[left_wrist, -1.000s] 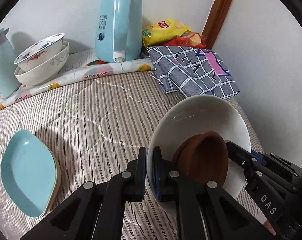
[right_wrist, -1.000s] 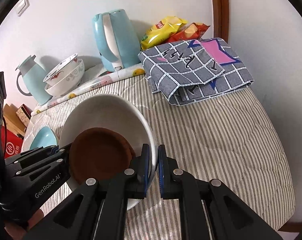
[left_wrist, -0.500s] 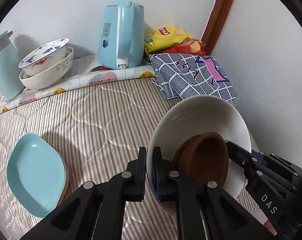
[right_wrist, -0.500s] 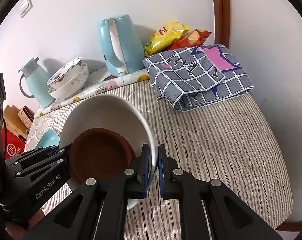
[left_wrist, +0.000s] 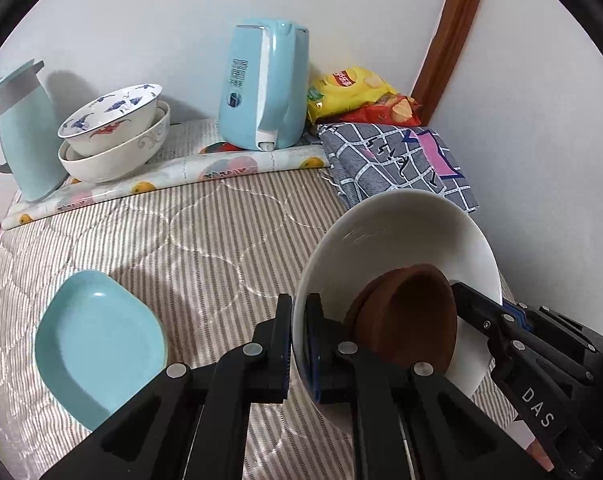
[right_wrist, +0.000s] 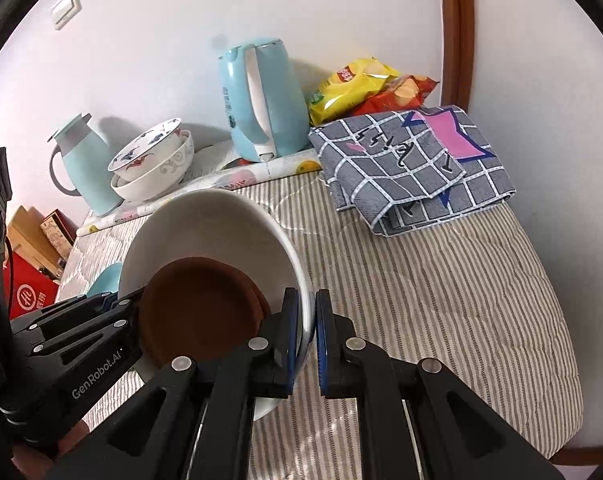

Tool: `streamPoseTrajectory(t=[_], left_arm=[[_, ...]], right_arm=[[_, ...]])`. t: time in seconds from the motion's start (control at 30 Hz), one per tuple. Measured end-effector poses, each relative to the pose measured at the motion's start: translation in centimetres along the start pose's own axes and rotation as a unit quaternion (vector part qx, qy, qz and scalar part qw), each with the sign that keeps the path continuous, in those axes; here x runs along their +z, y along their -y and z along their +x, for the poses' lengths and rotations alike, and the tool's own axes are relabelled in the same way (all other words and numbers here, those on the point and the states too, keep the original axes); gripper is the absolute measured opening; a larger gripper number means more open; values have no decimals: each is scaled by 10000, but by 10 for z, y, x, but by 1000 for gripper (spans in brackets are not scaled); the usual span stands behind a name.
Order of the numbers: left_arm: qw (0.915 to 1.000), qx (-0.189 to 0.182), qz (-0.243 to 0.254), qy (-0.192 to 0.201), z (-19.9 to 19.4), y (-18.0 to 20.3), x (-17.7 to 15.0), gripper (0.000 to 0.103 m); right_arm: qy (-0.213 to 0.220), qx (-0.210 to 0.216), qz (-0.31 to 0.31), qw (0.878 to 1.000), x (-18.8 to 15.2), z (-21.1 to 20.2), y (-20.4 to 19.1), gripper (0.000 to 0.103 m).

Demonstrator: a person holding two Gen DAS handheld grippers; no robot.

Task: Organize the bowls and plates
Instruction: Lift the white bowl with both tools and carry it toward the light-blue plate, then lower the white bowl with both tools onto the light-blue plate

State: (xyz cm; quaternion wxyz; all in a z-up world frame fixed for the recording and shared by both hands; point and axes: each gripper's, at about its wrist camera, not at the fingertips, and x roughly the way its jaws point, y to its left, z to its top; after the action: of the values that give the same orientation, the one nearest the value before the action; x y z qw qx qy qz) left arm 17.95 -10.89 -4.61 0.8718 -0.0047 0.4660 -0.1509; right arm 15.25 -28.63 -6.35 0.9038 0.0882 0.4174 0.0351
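Lifted white bowl (left_wrist: 397, 236), rim between fingers (left_wrist: 285, 344)

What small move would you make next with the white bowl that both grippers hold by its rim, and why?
Probably carry it level toward the stacked bowls at the back. The left gripper and right gripper each clamp opposite sides of the white bowl, and a brown dish sits loose and tilted inside, so tipping further could spill it.

A light-blue kettle (left_wrist: 263, 84) stands by the wall on a fruit-print mat (left_wrist: 221, 168), beside yellow and red snack bags (left_wrist: 353, 94), a folded checked cloth (right_wrist: 413, 168) and a pale-blue jug (left_wrist: 25, 136).
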Motion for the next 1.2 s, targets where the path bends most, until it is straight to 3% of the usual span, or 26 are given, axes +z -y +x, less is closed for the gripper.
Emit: streamPoseTrajectory(t=[1.2], left_arm=[[9991, 233, -345, 69, -25, -73, -15, 8]], right_arm=[[-58, 241, -313, 9992, -9, 10, -76, 8]])
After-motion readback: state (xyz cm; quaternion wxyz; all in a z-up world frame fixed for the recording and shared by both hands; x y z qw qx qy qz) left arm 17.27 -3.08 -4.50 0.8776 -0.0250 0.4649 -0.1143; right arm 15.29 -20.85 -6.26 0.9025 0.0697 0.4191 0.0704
